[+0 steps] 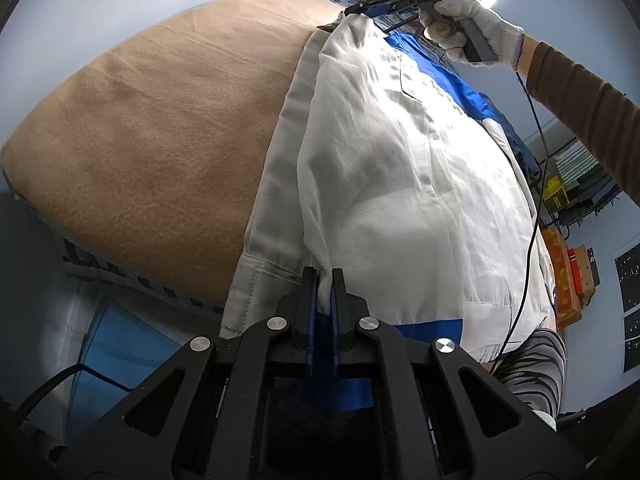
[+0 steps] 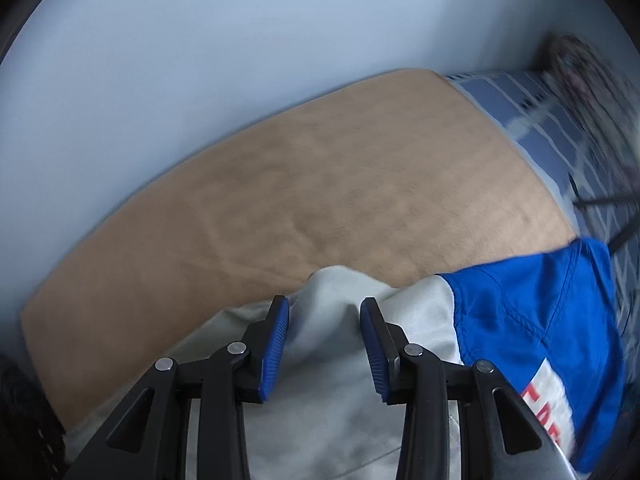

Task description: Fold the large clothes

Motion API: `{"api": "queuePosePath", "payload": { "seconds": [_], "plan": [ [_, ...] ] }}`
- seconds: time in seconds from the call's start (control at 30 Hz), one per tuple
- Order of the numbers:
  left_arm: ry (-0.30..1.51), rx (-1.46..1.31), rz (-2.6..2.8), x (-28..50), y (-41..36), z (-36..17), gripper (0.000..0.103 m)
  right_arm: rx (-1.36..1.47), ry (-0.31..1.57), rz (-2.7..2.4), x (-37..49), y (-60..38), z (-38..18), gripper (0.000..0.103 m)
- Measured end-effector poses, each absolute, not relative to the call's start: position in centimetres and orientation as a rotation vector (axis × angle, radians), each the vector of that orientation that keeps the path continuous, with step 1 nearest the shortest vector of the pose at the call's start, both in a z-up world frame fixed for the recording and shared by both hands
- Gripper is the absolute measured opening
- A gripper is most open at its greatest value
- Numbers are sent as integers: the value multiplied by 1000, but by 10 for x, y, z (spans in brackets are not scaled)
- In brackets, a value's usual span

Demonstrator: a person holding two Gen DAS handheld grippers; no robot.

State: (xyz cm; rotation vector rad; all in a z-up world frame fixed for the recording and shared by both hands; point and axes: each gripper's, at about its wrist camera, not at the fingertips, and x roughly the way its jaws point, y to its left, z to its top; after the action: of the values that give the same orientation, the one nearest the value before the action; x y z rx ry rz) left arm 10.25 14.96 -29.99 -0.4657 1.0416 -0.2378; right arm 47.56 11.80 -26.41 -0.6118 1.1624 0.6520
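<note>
- Jacket [image 1: 392,184], white with blue panels and red lettering, lies spread on a tan blanket [image 1: 152,128] covering a bed; in the left wrist view its long axis runs from about 6 o'clock up to 1 o'clock.
- One end of the jacket sits between the fingers of the left tool [image 1: 324,280], whose pads are nearly closed with white fabric pinched between them, so it appears to be holding the hem edge.
- Far end of the jacket, at 1 o'clock in that view, meets the right tool [image 1: 372,8], held by a gloved hand [image 1: 476,32].
- From its own camera the right tool [image 2: 324,312] stands clearly open, pads apart, with a raised hump of white fabric lying between them but not clamped.
- Blue shoulder panel [image 2: 536,320] lies at 3 o'clock of the right tool, just beside it.
- Judgement: the coming move likely turns on the right tool closing on that hump, which lies straight ahead of it; both tools would then hold opposite ends along the long axis.
- A patterned blue sheet [image 2: 516,104] shows beyond the blanket's edge at 2 o'clock.
</note>
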Motion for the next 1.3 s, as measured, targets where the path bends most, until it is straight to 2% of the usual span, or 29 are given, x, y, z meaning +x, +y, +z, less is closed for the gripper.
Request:
{"api": "queuePosePath", "payload": {
  "seconds": [0.13,0.23,0.4,0.53,0.6,0.7,0.93,1.07,1.13,1.17,1.2,1.3],
  "plan": [
    [1036,-456,-251,101,148,-297,4,-761,1183,610,473,131,-280,37],
    [1033,-436,-254,99,146,-296,4,-762,1176,590,476,138,-288,37],
    [1033,-446,-244,98,152,-295,4,-644,1135,513,486,150,-299,37],
    [1020,-442,-246,94,154,-293,4,-435,1054,542,475,126,-261,37],
    [1019,-448,-250,93,154,-293,4,-318,1045,527,468,103,-248,23],
    [1018,-451,-250,92,154,-292,4,-206,1059,541,450,79,-249,17],
    [1002,-409,-200,90,154,-290,4,-210,1139,492,446,114,-313,18],
    [1008,-440,-205,87,159,-287,4,-199,1124,472,438,114,-306,20],
    [996,-471,-206,83,165,-283,25,-135,1097,506,418,96,-283,20],
    [986,-487,-204,82,169,-281,44,-116,1076,524,407,87,-272,24],
    [970,-509,-198,81,174,-279,54,-97,1055,553,388,75,-259,25],
    [972,-584,-215,87,188,-280,55,-78,1056,600,327,42,-244,26]
  ]
}}
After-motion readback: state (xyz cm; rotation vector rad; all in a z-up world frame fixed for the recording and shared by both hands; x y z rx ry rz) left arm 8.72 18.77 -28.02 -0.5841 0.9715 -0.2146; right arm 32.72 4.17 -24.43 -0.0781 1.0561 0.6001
